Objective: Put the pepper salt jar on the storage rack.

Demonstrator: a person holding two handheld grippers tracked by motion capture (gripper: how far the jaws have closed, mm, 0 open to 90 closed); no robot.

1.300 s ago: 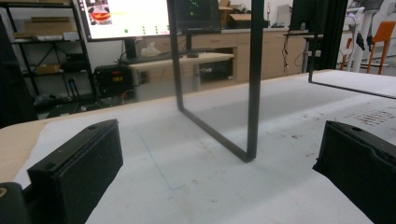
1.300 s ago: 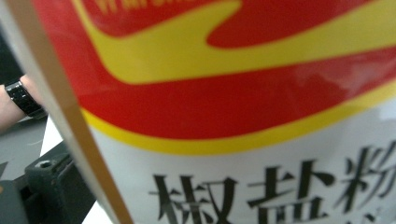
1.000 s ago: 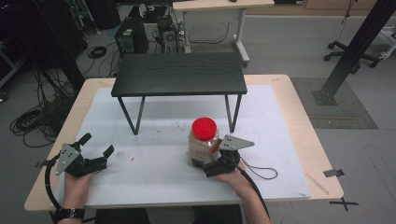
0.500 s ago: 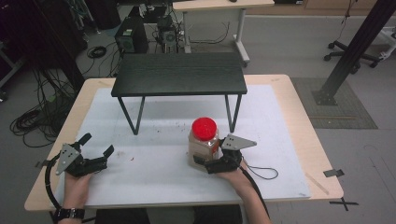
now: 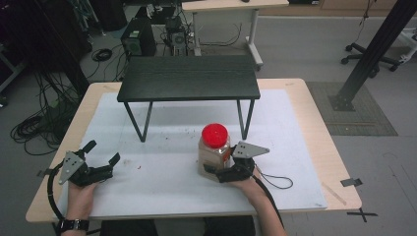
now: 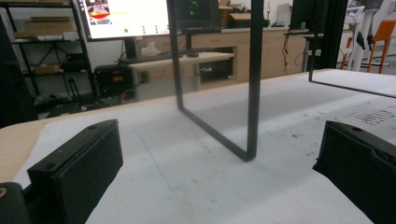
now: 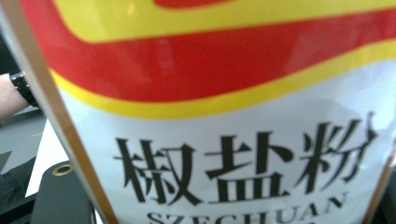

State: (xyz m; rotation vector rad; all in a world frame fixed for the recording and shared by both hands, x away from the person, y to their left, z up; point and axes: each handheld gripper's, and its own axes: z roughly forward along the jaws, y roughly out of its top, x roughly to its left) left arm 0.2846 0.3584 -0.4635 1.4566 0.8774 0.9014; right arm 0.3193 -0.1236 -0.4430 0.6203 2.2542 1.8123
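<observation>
A tall, clear plastic seasoning jar [image 5: 213, 156] with a domed red lid [image 5: 215, 134] stood upright on the white mat [image 5: 162, 187], just in front of the right leg of a small black shelf [image 5: 189, 78]. The right gripper [image 5: 223, 172] had just been closing its jaws on the jar's lower body and pressed it there. The label [image 7: 224, 116], red and yellow with "Szechuan" lettering, faced that gripper. The jar probably was rigid, fairly light, smooth and somewhat slippery; a low grip around the body seemed steadiest. The left gripper [image 5: 101, 160] rested on the mat, jaws wide apart and empty.
</observation>
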